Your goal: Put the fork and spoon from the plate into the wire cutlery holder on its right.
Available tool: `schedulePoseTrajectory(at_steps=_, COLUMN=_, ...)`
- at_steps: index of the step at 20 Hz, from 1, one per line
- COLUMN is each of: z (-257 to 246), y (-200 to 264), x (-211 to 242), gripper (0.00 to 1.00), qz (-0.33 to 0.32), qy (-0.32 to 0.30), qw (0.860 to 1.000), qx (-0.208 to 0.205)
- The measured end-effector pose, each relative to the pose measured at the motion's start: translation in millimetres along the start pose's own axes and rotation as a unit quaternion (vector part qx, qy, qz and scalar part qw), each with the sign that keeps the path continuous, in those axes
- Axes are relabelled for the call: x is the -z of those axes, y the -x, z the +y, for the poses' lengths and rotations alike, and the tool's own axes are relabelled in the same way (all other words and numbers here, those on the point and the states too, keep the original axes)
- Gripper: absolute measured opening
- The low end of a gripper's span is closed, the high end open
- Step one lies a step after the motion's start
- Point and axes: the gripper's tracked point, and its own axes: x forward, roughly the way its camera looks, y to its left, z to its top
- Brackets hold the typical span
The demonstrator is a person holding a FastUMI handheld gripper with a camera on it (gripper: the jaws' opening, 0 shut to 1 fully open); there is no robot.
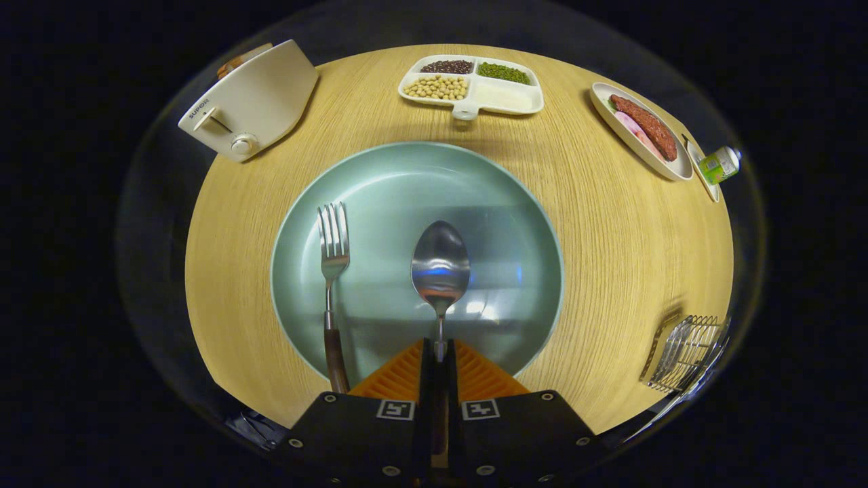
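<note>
Clamping the spoon (440,268) by its handle, the tool (439,352) hangs over the plate (380,176).

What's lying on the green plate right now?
On the plate lie a fork and a spoon. The gripper is shut on the spoon's handle, hiding most of it.

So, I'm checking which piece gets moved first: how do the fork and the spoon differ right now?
The spoon is clamped at its neck between the gripper fingers; the fork lies free beside them. The fork's brown handle shows, crossing the green plate's rim; the spoon's handle is hidden between the fingers. Both point the same way over the plate, with shiny metal heads.
</note>
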Motion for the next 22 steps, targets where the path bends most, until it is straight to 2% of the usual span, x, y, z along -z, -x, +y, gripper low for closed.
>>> schedulePoseTrajectory(at_steps=3, z=-7.1, y=8.7, x=-5.7, gripper=0.05, qz=-0.018, qy=0.0, qw=1.0, qx=-0.008)
schedulePoseTrajectory(at_steps=11, z=-47.7, y=80.1, x=-17.3, gripper=0.05, qz=-0.091, qy=-0.013, qw=0.995, qx=-0.034)
schedulePoseTrajectory(at_steps=15, z=-94.4, y=120.1, x=-14.1, gripper=0.05, qz=-0.125, qy=-0.03, qw=0.991, qx=-0.025)
schedulePoseTrajectory(at_steps=18, z=-140.9, y=147.5, x=-7.9, gripper=0.05, qz=-0.151, qy=-0.042, qw=0.988, qx=-0.002)
schedulePoseTrajectory(at_steps=22, z=-194.9, y=162.3, x=16.1, gripper=0.05, qz=-0.151, qy=-0.068, qw=0.986, qx=0.013)
